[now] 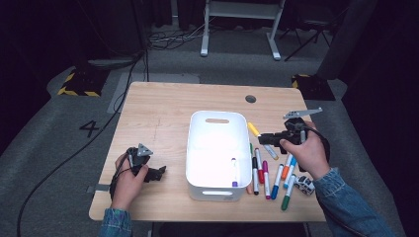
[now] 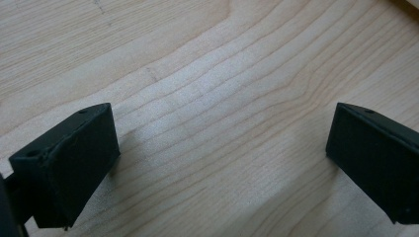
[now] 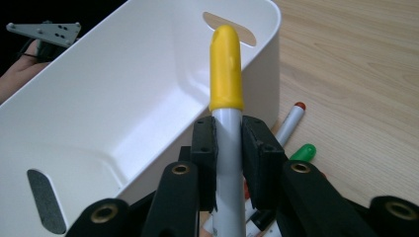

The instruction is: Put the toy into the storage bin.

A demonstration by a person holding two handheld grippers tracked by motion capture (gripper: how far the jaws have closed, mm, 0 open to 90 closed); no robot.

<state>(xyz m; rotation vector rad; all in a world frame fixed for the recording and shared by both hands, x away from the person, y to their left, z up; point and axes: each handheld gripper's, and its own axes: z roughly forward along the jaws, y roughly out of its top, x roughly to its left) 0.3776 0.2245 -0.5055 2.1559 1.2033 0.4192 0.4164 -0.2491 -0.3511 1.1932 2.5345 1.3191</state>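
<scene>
A yellow-capped grey marker (image 3: 227,98) was pinched in the right gripper (image 3: 228,143) jaws beside the white plastic bin (image 1: 217,148) — the left gripper (image 2: 222,163) jaws spread empty — and, gripped off-centre, it could be tipped out short.

Glossy plastic bin (image 3: 123,94), matt wood table (image 2: 207,64)

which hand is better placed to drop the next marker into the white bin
Right. The right tool already clamps the yellow-capped marker beside the white bin; the left tool stands open over bare table.
</scene>
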